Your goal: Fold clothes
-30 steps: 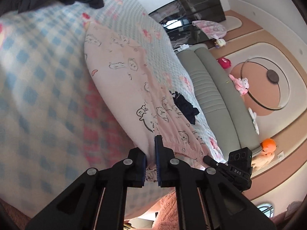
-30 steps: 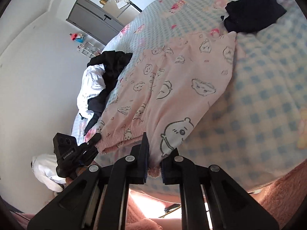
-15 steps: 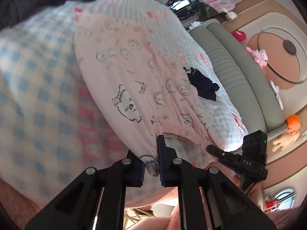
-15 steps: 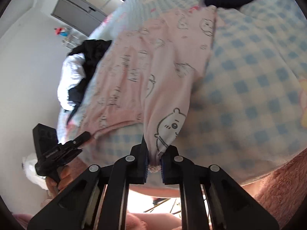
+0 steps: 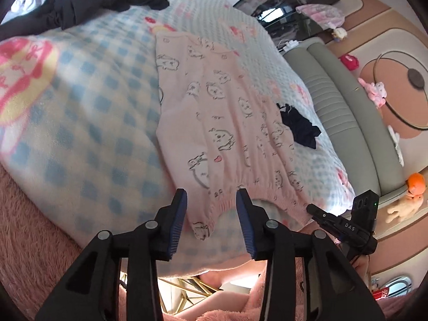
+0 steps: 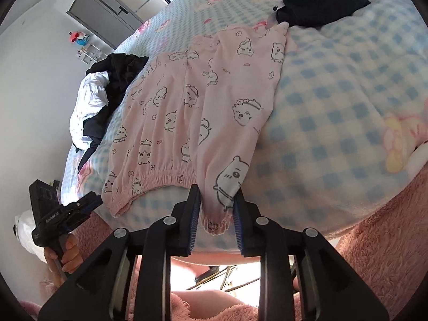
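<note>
Pink pajama pants [image 5: 222, 133] with cartoon animal prints lie spread on the blue-checked bed, waistband at the near edge; they also show in the right wrist view [image 6: 192, 107]. My left gripper [image 5: 211, 200] is open, its jaws apart on either side of one waistband corner. My right gripper [image 6: 216, 200] is open, its jaws apart around the other waistband corner, which hangs loose between them. Each gripper shows in the other's view: the right one [image 5: 321, 214] and the left one [image 6: 88, 203].
A small dark garment [image 5: 299, 128] lies by the far end of the pants; it also shows in the right wrist view [image 6: 321, 2]. A pile of black and white clothes [image 6: 104, 93] sits on the bed's side. A grey-green headboard [image 5: 342, 112] borders the bed. Pink fluffy fabric [image 6: 374, 240] is below.
Both grippers, shut on the waistband corners before, have opened and let go. The pants now lie flat on the bed with the waistband at the near edge.
</note>
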`<state>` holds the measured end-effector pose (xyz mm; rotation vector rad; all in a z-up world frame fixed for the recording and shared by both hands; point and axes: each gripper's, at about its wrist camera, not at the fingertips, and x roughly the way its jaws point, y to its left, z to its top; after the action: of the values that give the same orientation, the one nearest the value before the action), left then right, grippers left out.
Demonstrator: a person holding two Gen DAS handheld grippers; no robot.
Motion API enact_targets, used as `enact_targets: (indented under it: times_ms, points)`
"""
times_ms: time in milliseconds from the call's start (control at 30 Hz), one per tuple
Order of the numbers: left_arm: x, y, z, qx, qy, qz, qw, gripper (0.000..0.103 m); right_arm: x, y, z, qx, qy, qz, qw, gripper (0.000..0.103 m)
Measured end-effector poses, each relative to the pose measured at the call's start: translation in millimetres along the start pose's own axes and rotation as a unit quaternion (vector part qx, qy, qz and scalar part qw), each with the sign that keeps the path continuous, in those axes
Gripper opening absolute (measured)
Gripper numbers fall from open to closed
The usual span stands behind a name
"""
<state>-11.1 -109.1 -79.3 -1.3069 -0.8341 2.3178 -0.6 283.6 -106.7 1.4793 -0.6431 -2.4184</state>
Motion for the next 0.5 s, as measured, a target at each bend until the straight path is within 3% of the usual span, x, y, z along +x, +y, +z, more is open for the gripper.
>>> enact_targets:
  times_ms: [133,233,300,367,500]
  points:
    - [5.8,-21.9,9.9,0.044,-0.009,0.009,0.9990,0.042,-14.4,-0.9,10.7,-0.001,-0.028,-0.010,1.000,0.025]
    - [8.8,-44.9,11.2,0.080,-0.020,-0.026,0.9963,0.042,-27.6,3.0,20.3,-0.006,-0.059,-0.011,0.998,0.026]
    - [25.8,-63.3,9.1,0.111,-0.003,-0.030,0.9933,0.043,-19.7,5.7,24.6,-0.018,-0.046,-0.015,0.999,0.034]
    - [47.6,-77.9,7.6,0.142,0.024,-0.017,0.9895,0.043,-5.4,0.5,25.0,-0.013,-0.021,-0.018,1.000,0.035]
    - [96.9,-69.8,3.9,0.153,0.085,0.049,0.9834,0.043,29.8,-16.2,20.3,0.015,0.030,-0.014,0.999,0.035]
